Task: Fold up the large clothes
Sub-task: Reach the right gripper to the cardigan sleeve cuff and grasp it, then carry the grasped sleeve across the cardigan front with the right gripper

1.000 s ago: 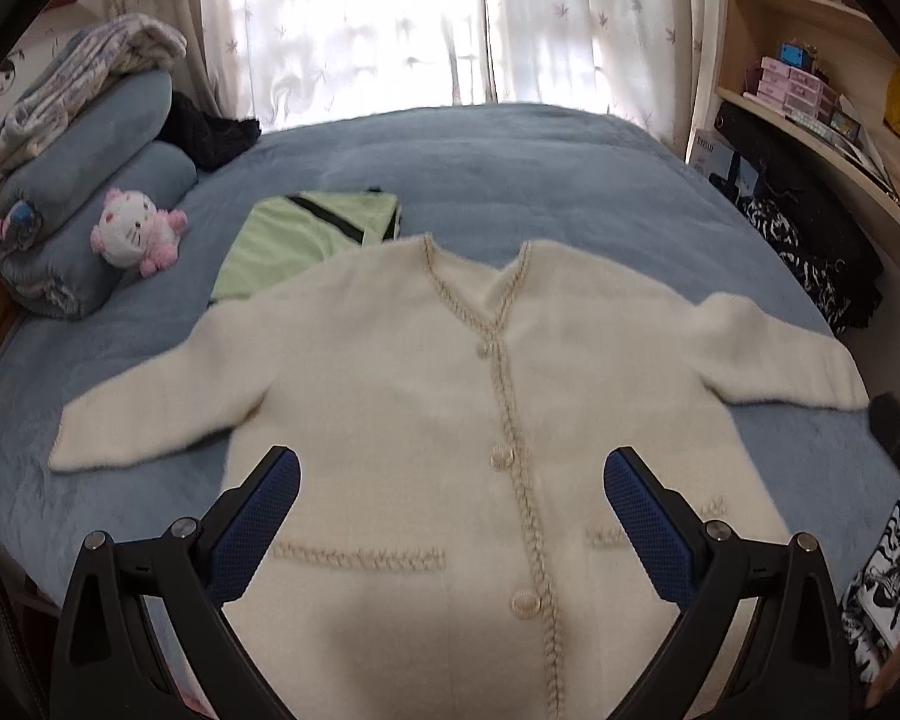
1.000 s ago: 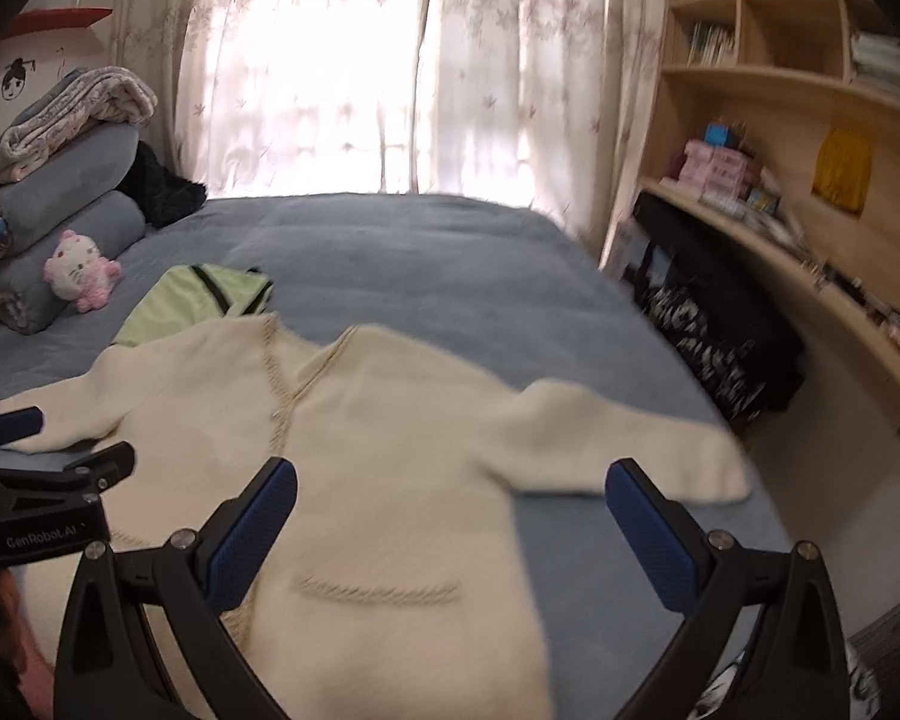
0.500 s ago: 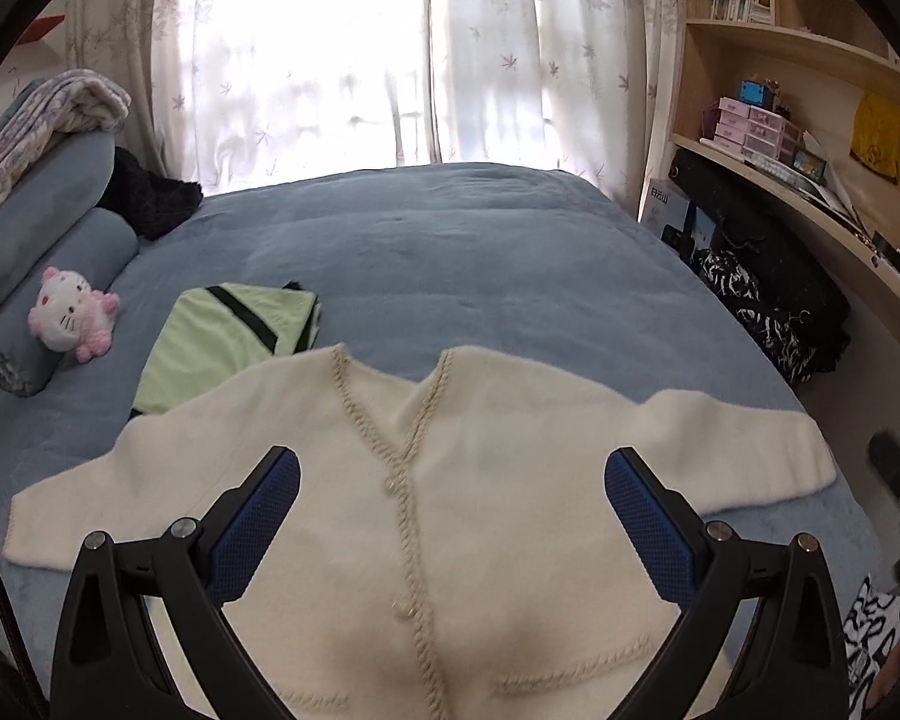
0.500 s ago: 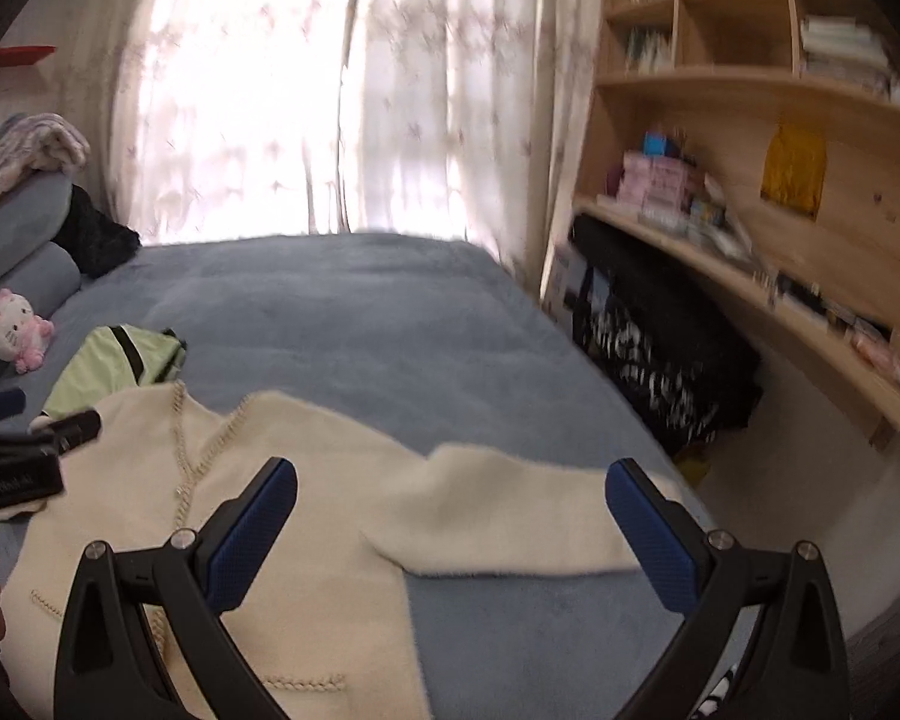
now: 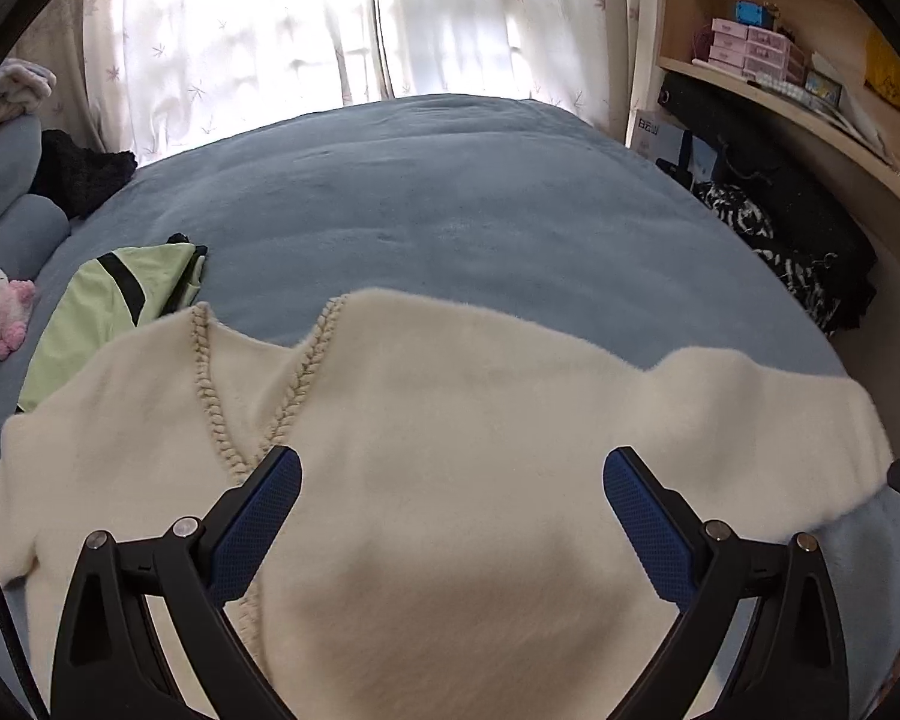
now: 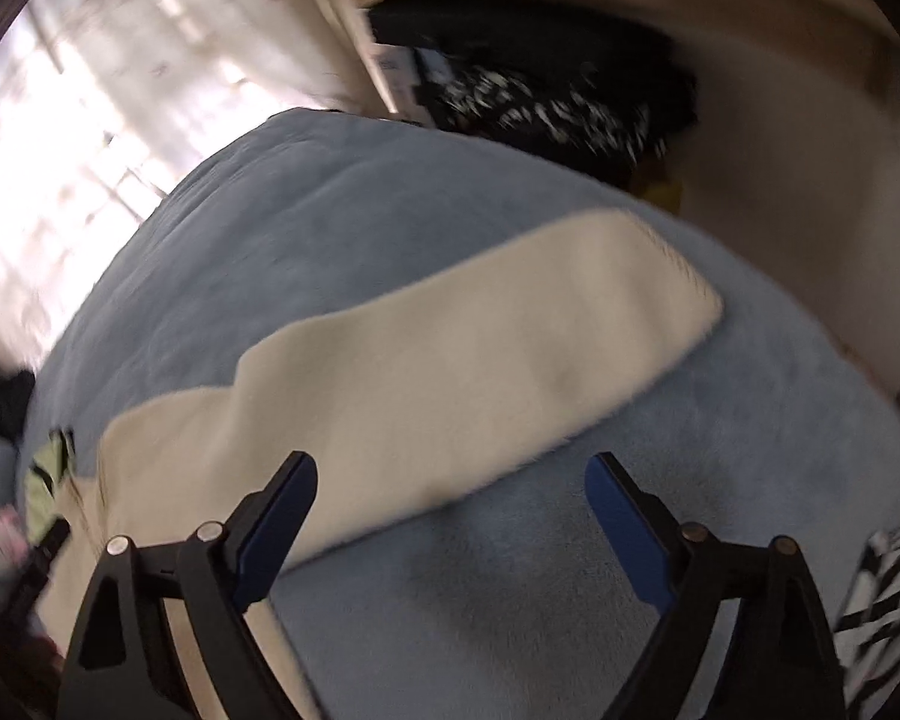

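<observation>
While the cream cardigan (image 5: 462, 420) lies spread flat on the blue bed (image 5: 450, 198), we see our left claw (image 5: 450, 516) gaping empty above its chest; our right claw (image 6: 450, 516), jaws just narrowing yet wide apart, hovers by the sleeve (image 6: 480, 348), gripping nothing.

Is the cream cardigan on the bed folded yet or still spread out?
Spread out. The cream cardigan lies flat on the blue blanket, its sleeve stretched sideways.

Right wrist view motion-blurred; cardigan (image 5: 450, 420) hem cut off below.
</observation>
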`<state>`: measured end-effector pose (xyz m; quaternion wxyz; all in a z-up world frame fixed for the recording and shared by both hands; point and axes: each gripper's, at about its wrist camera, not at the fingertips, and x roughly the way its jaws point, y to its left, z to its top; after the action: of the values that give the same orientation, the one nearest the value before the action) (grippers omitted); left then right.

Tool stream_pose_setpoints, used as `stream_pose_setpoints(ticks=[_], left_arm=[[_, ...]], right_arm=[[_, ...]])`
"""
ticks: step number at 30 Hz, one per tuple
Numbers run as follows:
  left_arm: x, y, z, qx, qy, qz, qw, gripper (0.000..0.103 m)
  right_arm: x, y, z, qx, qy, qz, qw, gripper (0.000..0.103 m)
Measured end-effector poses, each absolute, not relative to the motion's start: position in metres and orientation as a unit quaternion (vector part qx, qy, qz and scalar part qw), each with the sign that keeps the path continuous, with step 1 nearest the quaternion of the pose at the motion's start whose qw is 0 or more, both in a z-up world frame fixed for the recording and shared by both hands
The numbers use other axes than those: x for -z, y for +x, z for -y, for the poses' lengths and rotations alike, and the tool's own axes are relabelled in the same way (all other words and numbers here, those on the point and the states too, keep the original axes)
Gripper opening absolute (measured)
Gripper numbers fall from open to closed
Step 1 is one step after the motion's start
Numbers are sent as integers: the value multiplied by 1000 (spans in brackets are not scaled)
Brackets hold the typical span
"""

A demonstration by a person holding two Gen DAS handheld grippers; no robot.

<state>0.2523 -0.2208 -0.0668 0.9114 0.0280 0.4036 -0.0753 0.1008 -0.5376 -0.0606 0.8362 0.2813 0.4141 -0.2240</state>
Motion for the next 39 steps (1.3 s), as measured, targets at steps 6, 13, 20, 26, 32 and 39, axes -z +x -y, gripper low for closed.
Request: stream_pose_setpoints(ticks=[6,13,20,26,32,39], left_arm=[[99,269,247,84,37,-416,905,100],[110,280,255,92,13,-409,908,100],[129,298,255,112,-6,-452,885,96],[130,305,238,102,-20,-479,872,65],[119,306,192,71,-32,-487,870,61],[100,298,104,33,-53,-473,879,61]], right_arm=[[105,100,581,245,382,-406,794,88],[140,110,610,246,438,-392,771,88],[145,130,615,252,425,-398,773,76],[123,128,620,267,409,-369,791,8],[21,136,534,172,302,-288,893,8],[-25,185,356,-21,155,-311,937,8]])
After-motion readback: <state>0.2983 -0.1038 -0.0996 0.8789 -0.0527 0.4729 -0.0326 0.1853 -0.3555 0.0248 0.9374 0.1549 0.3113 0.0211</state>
